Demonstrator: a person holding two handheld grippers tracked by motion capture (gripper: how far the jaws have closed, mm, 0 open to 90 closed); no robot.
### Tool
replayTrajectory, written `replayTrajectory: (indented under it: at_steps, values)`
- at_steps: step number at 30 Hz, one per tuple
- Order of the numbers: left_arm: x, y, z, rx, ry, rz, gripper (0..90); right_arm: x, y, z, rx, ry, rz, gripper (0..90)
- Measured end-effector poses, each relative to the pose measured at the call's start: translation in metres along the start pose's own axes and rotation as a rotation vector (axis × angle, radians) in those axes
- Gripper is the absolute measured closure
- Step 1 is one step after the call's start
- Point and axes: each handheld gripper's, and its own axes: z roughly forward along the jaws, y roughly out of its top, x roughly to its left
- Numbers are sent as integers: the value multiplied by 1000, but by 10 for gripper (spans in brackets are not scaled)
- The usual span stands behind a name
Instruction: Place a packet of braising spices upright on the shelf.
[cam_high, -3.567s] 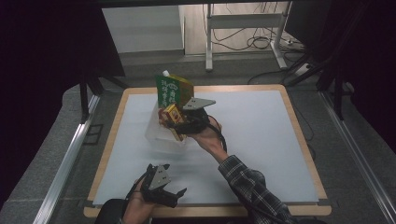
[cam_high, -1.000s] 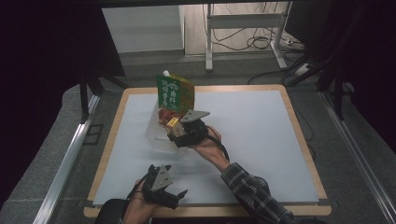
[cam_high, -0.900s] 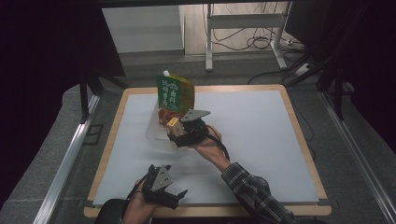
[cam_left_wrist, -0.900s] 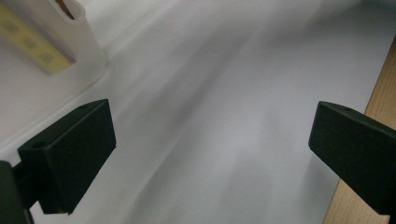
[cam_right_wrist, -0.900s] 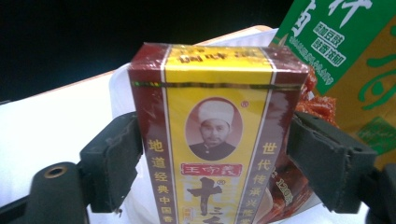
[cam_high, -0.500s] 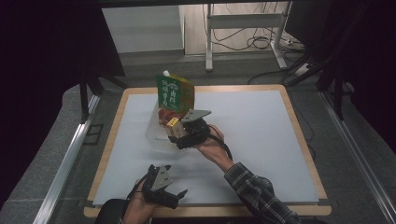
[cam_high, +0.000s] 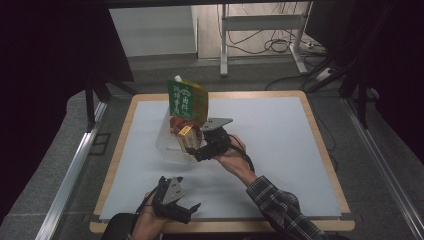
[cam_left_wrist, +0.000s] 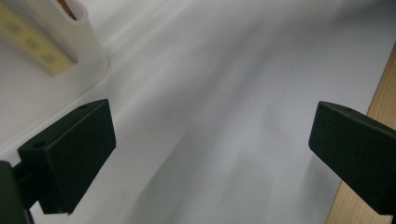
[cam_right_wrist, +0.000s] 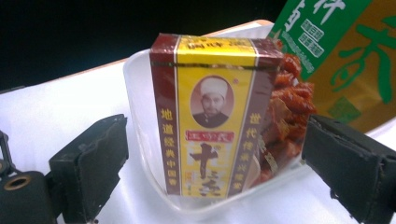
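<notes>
The right gripper (cam_right_wrist: 215, 158) has just been opening; its jaws stand released either side of the box (cam_right_wrist: 210, 116), pads clear. The box stands upright in the tub (cam_high: 172, 150), centre of the high view, before the pouch (cam_high: 187, 100). Best backed straight out, no nudging. The left gripper (cam_high: 187, 210) waits open, lower left.

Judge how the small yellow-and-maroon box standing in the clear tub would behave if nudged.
The box stands upright on its narrow end, so it probably tips easily. Its flat printed faces look stiff and likely light. The tub wall and green pouch beside it may check a fall.
</notes>
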Motion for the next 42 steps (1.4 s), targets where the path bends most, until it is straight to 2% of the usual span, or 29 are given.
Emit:
replayTrajectory:
  at_steps: [17, 33, 42]
  values:
    - [0, 0, 1, -2, -2, -1, 3, -11, -16, -18, 52, -28, 0, 56]
    - [0, 0, 1, 0, 0, 1, 3, -19, -37, -39, 106, -27, 5, 11]
    - [0, 0, 1, 2, -1, 2, 3, -26, -47, -57, 104, -61, 16, 8]
